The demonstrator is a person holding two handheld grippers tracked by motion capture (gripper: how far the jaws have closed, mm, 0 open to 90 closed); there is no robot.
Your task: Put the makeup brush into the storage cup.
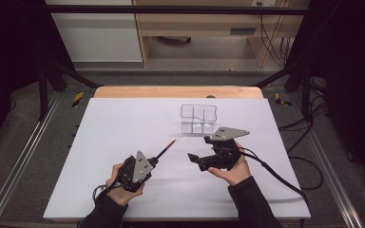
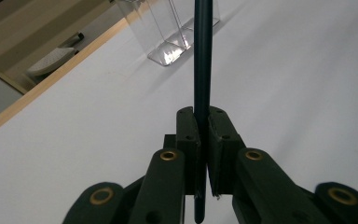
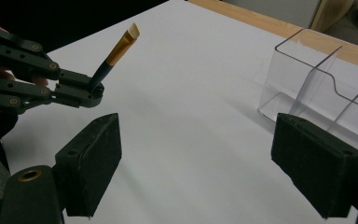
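Note:
A slim brush [image 1: 166, 148] with a dark handle, gold ferrule and pale flat tip is clamped in my left gripper [image 1: 155, 160], which is shut on its handle. In the left gripper view the handle [image 2: 201, 65] runs straight up from between the closed jaws of the left gripper [image 2: 203, 122], toward a clear divided organizer [image 2: 168, 32]. The organizer [image 1: 198, 118] stands upright mid-table. My right gripper [image 1: 200, 149] is open just right of the brush, holding nothing. Its own view frames the brush [image 3: 119, 48], the left gripper [image 3: 91, 94] and the organizer [image 3: 317, 79] above its spread jaws [image 3: 205, 163].
A white sheet [image 1: 123, 118] covers the table, with a wooden edge [image 1: 176, 91] at the back. Black frame rails and cables run along both sides. A wooden cabinet [image 1: 209, 23] stands beyond the table.

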